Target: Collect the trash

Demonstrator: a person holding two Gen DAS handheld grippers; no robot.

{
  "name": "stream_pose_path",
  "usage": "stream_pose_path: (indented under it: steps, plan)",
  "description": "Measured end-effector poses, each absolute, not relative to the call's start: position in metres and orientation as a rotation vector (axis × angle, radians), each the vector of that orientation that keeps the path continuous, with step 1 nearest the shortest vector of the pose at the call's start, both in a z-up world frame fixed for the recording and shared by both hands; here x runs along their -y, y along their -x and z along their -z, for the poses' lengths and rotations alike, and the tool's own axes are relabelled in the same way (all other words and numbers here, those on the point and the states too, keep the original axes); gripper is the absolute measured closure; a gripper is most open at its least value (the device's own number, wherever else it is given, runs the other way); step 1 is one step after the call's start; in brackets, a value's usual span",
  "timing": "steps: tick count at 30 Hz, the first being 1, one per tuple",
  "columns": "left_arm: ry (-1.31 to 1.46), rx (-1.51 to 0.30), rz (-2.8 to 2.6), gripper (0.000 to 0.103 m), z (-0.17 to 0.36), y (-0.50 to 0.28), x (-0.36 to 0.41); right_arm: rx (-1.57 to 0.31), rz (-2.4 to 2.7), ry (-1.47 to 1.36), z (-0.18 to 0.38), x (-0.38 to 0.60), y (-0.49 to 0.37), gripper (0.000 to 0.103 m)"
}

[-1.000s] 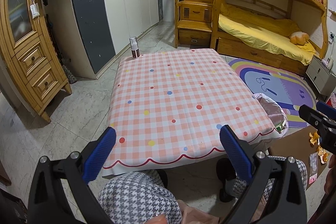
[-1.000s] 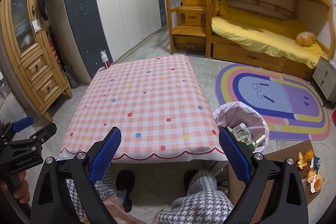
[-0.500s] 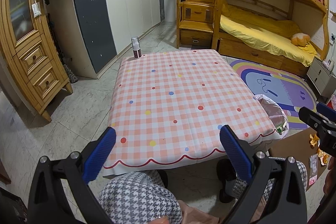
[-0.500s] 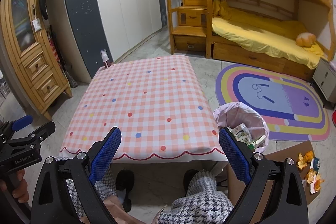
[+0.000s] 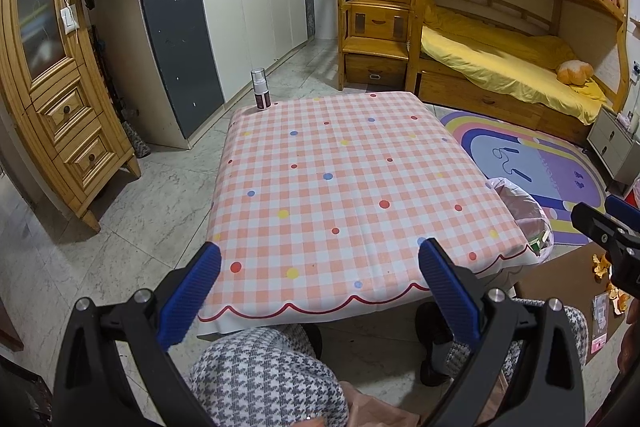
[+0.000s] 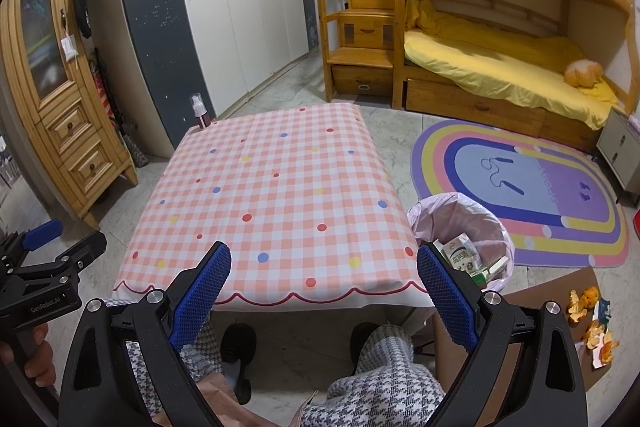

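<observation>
Both grippers stand with jaws wide apart and carry nothing: the left gripper [image 5: 320,289] and the right gripper [image 6: 324,289] hang over the near edge of the checked tablecloth [image 6: 272,195], above the seated person's houndstooth-clad knees [image 6: 384,375]. Against the views of a second ago the change is slight: the framing of the table has shifted a little, the jaw spacing is the same, and no object has changed place. Table inspection: the cloth carries only a small spray bottle [image 5: 260,89] at its far left corner; no litter is visible on it. The bin [image 6: 460,231], lined with a pale pink bag, stands on the floor just beside the table's right edge and already holds a carton [image 6: 460,255] and other packaging. Outstanding trash is located on a brown cardboard sheet [image 6: 532,311] on the floor to the person's right, near the bin: orange peel pieces [image 6: 592,323] and scraps of wrapper. Assessment: the near-absence of movement suggests a pause between pickups, not a grasp in progress. Table clearance appears complete; the remaining work is probably the peel on the cardboard, which lies nearer the right gripper. Whether the spray bottle counts as trash cannot be judged from these views.
</observation>
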State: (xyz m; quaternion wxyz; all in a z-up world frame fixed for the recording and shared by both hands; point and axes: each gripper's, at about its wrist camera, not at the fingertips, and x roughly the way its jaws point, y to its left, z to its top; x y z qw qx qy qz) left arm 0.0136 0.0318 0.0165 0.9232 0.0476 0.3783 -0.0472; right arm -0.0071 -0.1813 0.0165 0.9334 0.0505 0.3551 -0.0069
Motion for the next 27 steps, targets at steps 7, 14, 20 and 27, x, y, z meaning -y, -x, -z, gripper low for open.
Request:
stream_pose_path:
  steps: [7, 14, 20, 27]
  plan:
    - [-0.100, -0.781, 0.092, 0.007, -0.016, -0.015, -0.032, -0.727, 0.015, -0.103, -0.017, 0.182, 0.007, 0.010]
    - [-0.097, -0.783, 0.092, 0.007, -0.016, -0.016, -0.033, -0.730, 0.016, -0.108, -0.013, 0.182, 0.006, 0.010]
    - [-0.122, -0.792, 0.099, 0.007, -0.010, -0.022, -0.028, -0.707, 0.041, -0.124, -0.009, 0.201, 0.007, 0.010]
    - [-0.129, -0.790, 0.088, 0.007, 0.003, -0.034, -0.026, -0.653, 0.247, -0.187, 0.024, 0.302, 0.023, 0.010]
